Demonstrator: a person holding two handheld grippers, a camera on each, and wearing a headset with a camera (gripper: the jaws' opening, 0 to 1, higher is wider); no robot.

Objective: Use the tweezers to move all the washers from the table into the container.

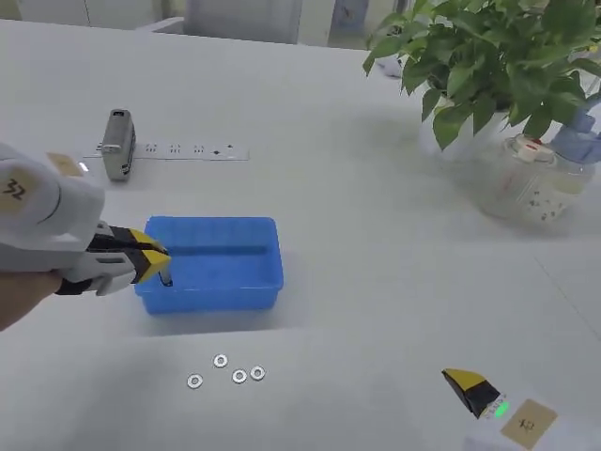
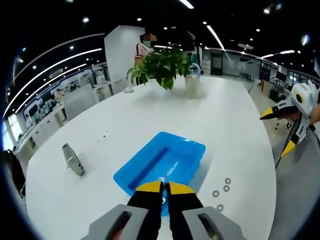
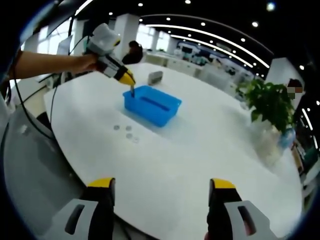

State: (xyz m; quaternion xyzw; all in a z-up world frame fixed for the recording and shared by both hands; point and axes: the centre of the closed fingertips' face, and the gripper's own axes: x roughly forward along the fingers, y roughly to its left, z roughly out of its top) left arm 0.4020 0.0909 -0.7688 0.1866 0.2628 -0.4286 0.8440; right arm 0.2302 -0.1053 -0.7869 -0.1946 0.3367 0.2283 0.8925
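Note:
Several small metal washers [image 1: 225,372] lie loose on the white table, just in front of a blue container [image 1: 216,291]. My left gripper [image 1: 155,258] is shut on thin dark tweezers [image 1: 166,278], whose tip hangs over the container's near left corner. The left gripper view shows its jaws [image 2: 165,186] closed together above the container [image 2: 192,145], with the washers [image 2: 222,190] to the right. I cannot tell whether the tweezers hold a washer. My right gripper [image 1: 474,390] is open and empty at the near right; from it I see the container [image 3: 150,112] and the washers [image 3: 127,132].
A white power strip [image 1: 174,150] and a grey metal block [image 1: 117,143] lie behind the container. A potted plant [image 1: 488,56] and a clear jar [image 1: 531,183] stand at the far right. Bare table lies between the washers and my right gripper.

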